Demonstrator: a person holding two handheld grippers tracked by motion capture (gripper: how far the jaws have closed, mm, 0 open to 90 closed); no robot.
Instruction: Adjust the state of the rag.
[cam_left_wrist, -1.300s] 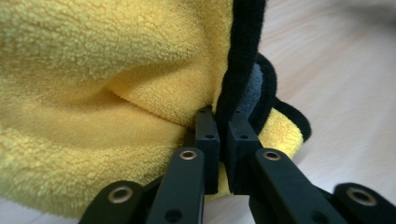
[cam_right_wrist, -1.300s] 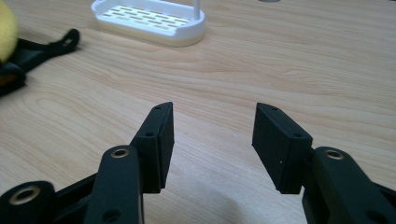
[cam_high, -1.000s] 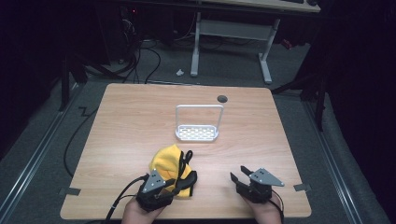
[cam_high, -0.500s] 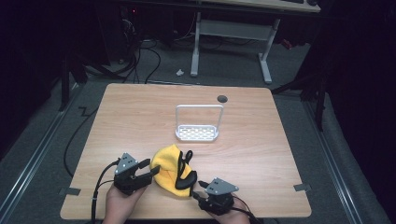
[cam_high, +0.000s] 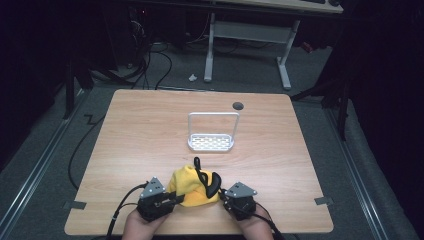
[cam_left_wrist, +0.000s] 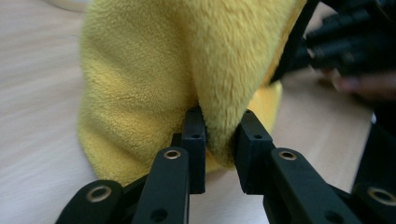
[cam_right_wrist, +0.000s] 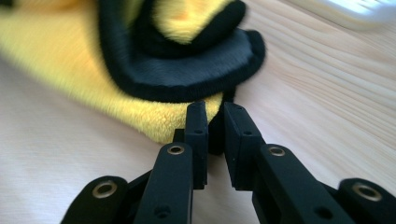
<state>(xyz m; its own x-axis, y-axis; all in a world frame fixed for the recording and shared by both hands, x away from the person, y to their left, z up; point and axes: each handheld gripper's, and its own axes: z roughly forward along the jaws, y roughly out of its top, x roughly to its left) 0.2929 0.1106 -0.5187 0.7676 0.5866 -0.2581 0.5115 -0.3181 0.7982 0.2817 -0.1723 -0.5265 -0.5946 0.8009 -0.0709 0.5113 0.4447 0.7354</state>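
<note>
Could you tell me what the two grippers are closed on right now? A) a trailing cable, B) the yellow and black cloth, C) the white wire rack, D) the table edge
B: the left gripper pinches a yellow fold of the cloth, and the right gripper pinches its black-trimmed edge.

a yellow fleece cloth with black trim lies bunched in a soft heap near the front edge of the tabletop, one black-edged fold curled on top, a thin black loop sticking up behind.
</note>
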